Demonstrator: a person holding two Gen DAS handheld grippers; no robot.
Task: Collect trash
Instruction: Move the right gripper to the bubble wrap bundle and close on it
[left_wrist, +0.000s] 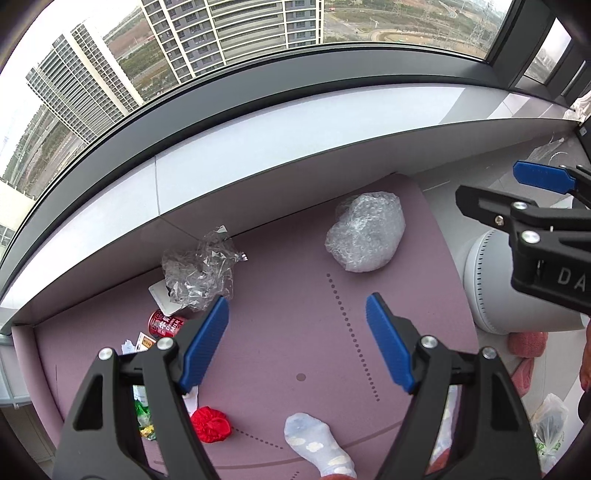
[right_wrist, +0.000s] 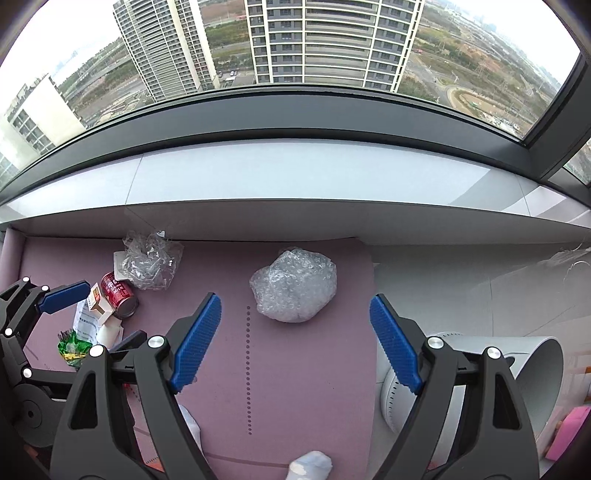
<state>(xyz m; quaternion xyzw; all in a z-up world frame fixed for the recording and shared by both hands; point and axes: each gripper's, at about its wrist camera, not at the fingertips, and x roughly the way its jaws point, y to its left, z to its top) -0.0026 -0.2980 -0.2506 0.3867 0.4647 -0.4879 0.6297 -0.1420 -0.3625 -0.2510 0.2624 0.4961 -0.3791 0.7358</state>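
A ball of bubble wrap (left_wrist: 365, 232) (right_wrist: 294, 284) lies on a pink mat (left_wrist: 288, 332) (right_wrist: 306, 369) below the window sill. Crumpled clear plastic (left_wrist: 199, 269) (right_wrist: 151, 262), a red can (left_wrist: 165, 324) (right_wrist: 118, 295), paper scraps (right_wrist: 88, 321) and a green wrapper (right_wrist: 73, 347) lie at the mat's left. A red crumpled piece (left_wrist: 211, 424) lies near the front. My left gripper (left_wrist: 297, 339) is open and empty above the mat. My right gripper (right_wrist: 295, 339) is open and empty, just short of the bubble wrap. A white bin (left_wrist: 509, 284) (right_wrist: 480, 384) lies on its side right of the mat.
A foot in a pale blue sock (left_wrist: 317, 446) (right_wrist: 310, 465) stands on the mat's front edge. Pink cloth (left_wrist: 526, 343) and a plastic bag (left_wrist: 550, 421) lie on the floor at the right. The white sill (right_wrist: 295, 177) and window run across the back.
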